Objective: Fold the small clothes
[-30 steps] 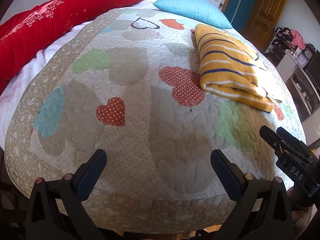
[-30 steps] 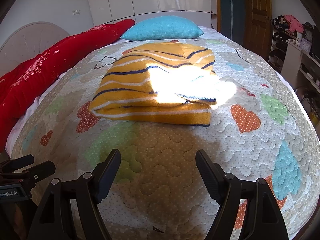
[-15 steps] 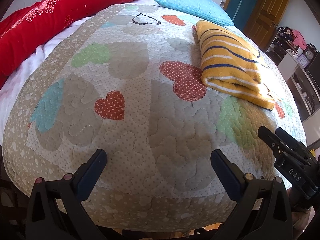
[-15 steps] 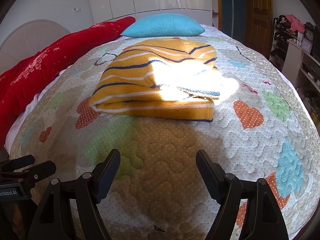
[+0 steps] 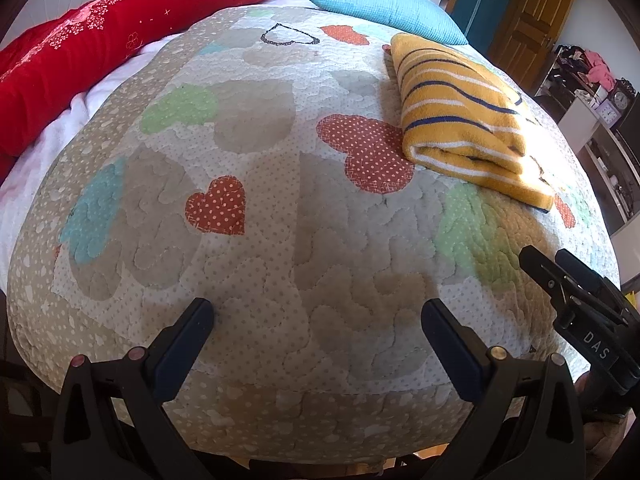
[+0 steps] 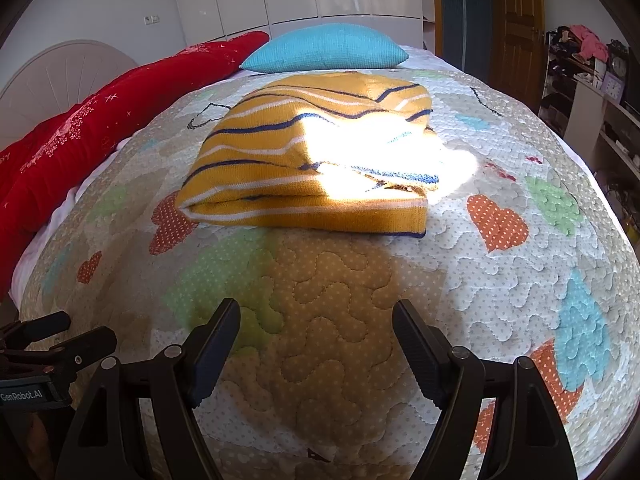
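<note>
A yellow garment with white and navy stripes [image 6: 312, 168] lies folded into a thick rectangle on the heart-patterned quilt [image 6: 328, 312]. It also shows at the upper right of the left wrist view [image 5: 464, 120]. My right gripper [image 6: 316, 320] is open and empty, over the quilt a short way in front of the garment. My left gripper [image 5: 318, 320] is open and empty near the bed's front edge, well to the left of the garment. Each gripper shows at the edge of the other's view.
A long red cushion [image 5: 100, 40] lies along the bed's left side. A blue pillow [image 6: 324, 50] sits at the head of the bed. A wooden door [image 6: 516, 20] and cluttered shelves [image 6: 592, 80] stand to the right of the bed.
Both grippers have drawn slightly back and lower; the garment sits a little farther up in both views. The garment itself has not moved.
</note>
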